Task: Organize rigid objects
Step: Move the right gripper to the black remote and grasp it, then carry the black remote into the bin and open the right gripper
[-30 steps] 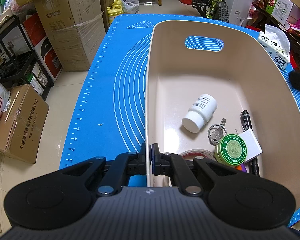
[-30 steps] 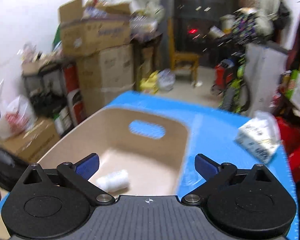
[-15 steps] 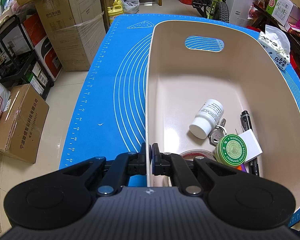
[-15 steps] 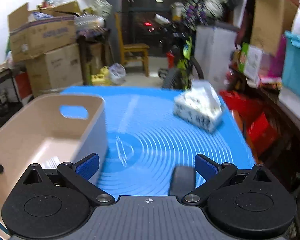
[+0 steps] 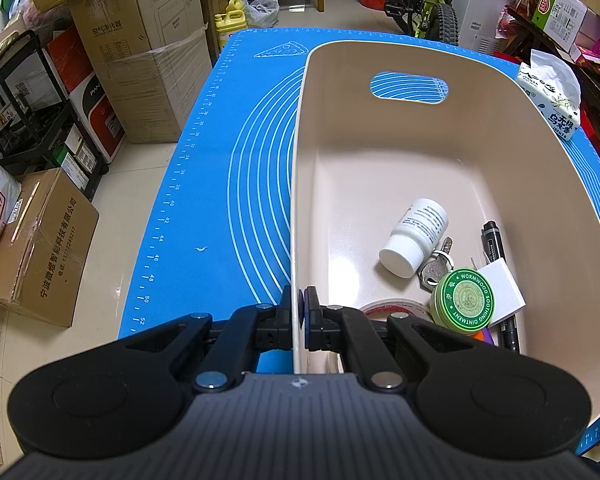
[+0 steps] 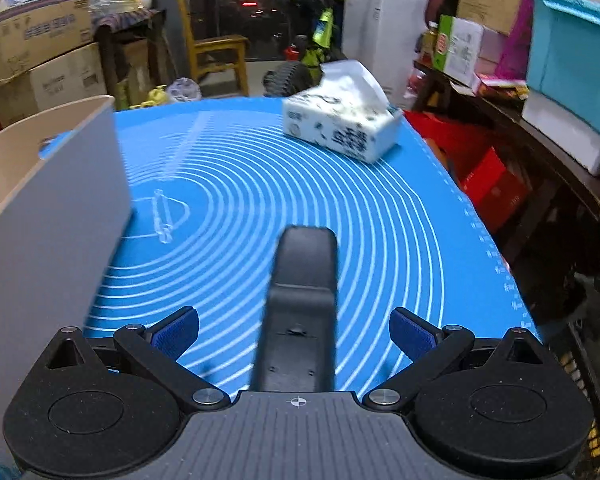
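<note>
A beige bin [image 5: 380, 128] stands on the blue mat [image 5: 220, 184]. My left gripper [image 5: 299, 304] is shut on the bin's near left wall. Inside lie a white pill bottle [image 5: 414, 240], keys [image 5: 434, 266], a green ointment tin [image 5: 462, 298], a white block [image 5: 504, 288], a black marker [image 5: 492, 240] and a tape roll [image 5: 392, 308]. My right gripper [image 6: 294, 330] is open above the mat [image 6: 380, 216], right of the bin [image 6: 48, 200]. A black oblong device [image 6: 302, 304] lies on the mat between its fingers, untouched.
A tissue pack [image 6: 340, 124] sits at the mat's far right; it also shows in the left wrist view [image 5: 550, 96]. Cardboard boxes [image 5: 148, 52] and a black rack [image 5: 24, 120] stand left of the table. A cluttered shelf [image 6: 540, 100] runs along the right.
My right gripper swung from over the bin to the right and down over the mat, and the black device came between its open fingers. The pill bottle rolled slightly in the bin. The left gripper stayed.
</note>
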{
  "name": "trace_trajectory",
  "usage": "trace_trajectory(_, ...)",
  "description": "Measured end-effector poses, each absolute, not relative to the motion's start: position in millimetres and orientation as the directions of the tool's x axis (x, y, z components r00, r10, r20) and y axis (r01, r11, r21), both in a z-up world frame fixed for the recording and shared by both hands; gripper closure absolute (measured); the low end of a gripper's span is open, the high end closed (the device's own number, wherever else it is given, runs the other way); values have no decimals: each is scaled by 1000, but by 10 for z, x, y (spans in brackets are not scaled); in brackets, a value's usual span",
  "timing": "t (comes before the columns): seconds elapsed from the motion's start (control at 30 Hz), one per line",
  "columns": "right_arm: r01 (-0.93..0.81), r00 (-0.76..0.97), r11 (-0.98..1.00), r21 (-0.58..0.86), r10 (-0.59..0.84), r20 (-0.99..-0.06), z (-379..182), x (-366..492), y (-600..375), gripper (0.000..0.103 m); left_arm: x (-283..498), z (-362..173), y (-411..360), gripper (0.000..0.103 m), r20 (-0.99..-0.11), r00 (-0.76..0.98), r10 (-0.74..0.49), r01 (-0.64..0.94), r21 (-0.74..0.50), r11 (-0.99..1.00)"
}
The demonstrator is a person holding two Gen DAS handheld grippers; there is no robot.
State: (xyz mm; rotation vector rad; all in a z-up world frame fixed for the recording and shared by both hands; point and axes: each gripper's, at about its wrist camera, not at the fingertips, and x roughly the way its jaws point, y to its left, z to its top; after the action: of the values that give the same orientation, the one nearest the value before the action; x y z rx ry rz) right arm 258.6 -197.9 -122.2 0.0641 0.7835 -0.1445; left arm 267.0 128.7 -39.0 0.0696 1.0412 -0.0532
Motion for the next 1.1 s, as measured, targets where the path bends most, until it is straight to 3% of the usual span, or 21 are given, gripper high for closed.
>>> trace_trajectory(0.13,191,689,982,8,-129,-713,-1357,2602,-2044,5,2667,-386,1270,97,-863,505,-7,78,37,996)
trace_trajectory(0.23,203,667,979,-8,-145,-731,-1450,2640,-2068,12,2669,-381,1274,97,-863,505,-7,78,37,996)
trace_trajectory(0.57,206,724,979,2,-151,-673,-1492,2592,-2063,19,2671,-377,1279,96,-863,506,-1,79,44,996)
trace_trajectory(0.67,185,744,983,-2,-141,-653,-1489,2555,-2030,32,2673,-375,1283,96,-862,506,-2,79,44,996)
trace_trajectory(0.73,166,751,986,-3,-128,-647,-1472,2546,-1989,47,2671,-378,1278,96,-863,506,-2,78,44,996)
trace_trajectory(1.1,167,771,986,-10,-137,-622,-1396,2502,-1936,49,2670,-379,1278,96,-863,506,-1,78,44,996)
